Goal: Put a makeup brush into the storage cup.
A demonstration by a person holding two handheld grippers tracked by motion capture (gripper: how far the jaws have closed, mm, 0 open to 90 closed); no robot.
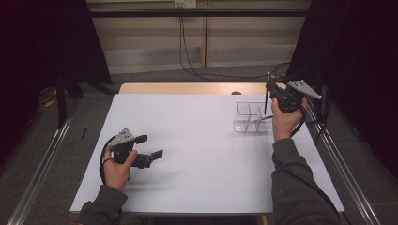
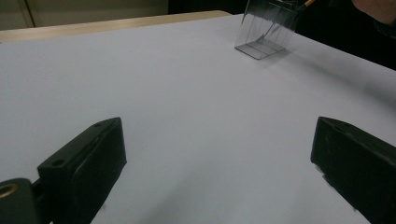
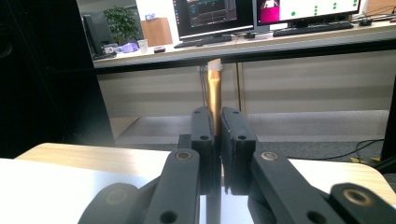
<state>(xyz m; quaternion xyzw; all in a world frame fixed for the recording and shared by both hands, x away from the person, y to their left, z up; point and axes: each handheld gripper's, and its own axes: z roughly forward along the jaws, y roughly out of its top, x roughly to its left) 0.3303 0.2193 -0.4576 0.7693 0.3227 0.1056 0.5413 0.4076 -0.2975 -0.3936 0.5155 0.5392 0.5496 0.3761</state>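
Note:
A clear plastic box (image 1: 244, 123) with dividers stands at the table's far right and shows again in the left gripper view (image 2: 261, 28). Over it, my right gripper (image 1: 269, 88) is shut on a thin dark stick (image 1: 266, 104) with a gold collar and a pale tip, like a brush or pencil. The stick hangs upright with its lower end down in the box; which compartment is unclear. In the right gripper view the gold collar (image 3: 214, 100) rises between the shut jaws of the right gripper (image 3: 218, 114). My left gripper (image 1: 150, 146) rests low at the near left, open and empty (image 2: 217, 135).
The white table top (image 1: 197, 140) lies bare between the two hands. A wooden strip (image 1: 187, 88) edges its far side, metal rails run along both sides, and cables hang behind. Desks with monitors stand beyond the table.

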